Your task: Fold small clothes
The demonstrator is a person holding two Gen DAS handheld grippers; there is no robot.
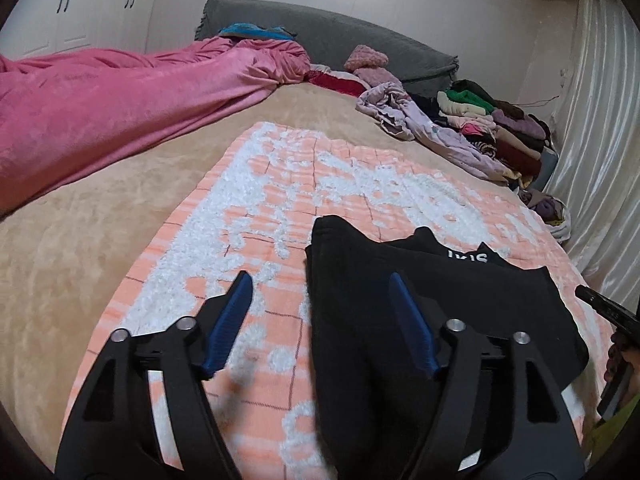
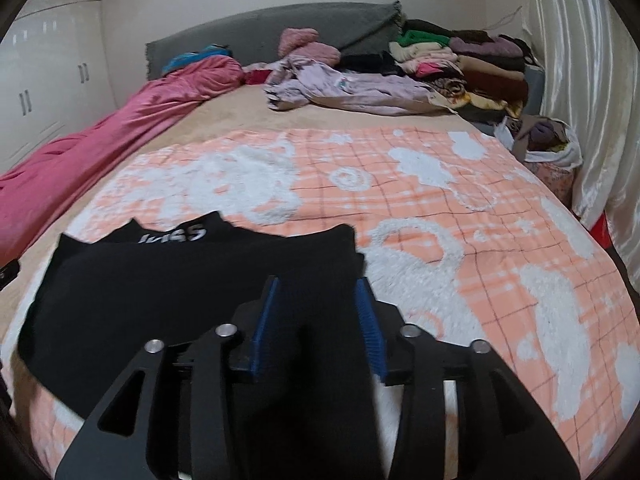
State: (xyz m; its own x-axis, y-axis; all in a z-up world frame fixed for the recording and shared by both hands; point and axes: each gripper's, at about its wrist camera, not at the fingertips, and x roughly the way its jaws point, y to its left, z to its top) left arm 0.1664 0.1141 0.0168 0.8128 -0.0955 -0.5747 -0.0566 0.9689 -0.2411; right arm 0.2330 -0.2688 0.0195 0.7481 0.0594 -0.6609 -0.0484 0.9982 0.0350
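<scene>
A: Largest first: what is carrying the work?

B: The bed (image 2: 248, 120) is lying under everything, with a peach-and-white checked blanket (image 2: 460, 216) spreading over its near half. A pink quilt (image 1: 120, 108) is running along the far side, and a stack of folded clothes (image 2: 472, 64) is sitting by the headboard.

A: And the task's own garment?

B: The black garment (image 2: 168, 280) is lying flat on the checked blanket, its white-lettered edge facing away. It is sitting directly beneath both tools.

A: The tools themselves?

B: The left hand-held gripper (image 1: 320, 288) is standing wide apart, gripping nothing; one finger is hanging over the blanket, the other over the cloth. The right hand-held gripper (image 2: 318, 292) is standing partly apart above the garment's right edge, likewise holding nothing.

A: What could be going wrong from here?

B: The fold is resting unweighted, so a finger brushing the cloth may be dragging it askew. A low regrasp risks pinching the fluffy blanket along with the fabric, lifting both.
</scene>
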